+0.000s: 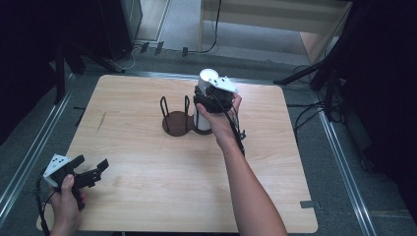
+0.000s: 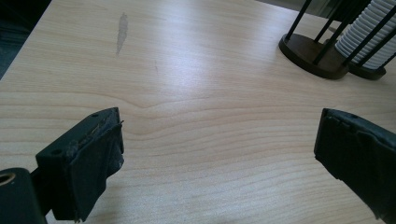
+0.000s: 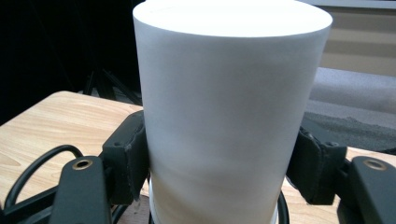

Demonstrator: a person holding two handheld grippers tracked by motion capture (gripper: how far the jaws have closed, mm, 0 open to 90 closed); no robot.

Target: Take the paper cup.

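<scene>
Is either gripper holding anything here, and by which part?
The right gripper clamps the white cup by its side wall, above the holder. The left gripper holds nothing.

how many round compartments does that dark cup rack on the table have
2. The cup rack has an empty left compartment ringed by black wire posts; the right compartment holds a stack of white cups, which the right gripper grips. Anything behind the stack is hidden.

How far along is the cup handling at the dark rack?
Done: the right gripper is shut on the top white paper cup, over the ribbed white stack in the dark wooden rack with black wire posts. In hand: that cup. Left: moving it; the left gripper waits open at the wooden table edge.
</scene>
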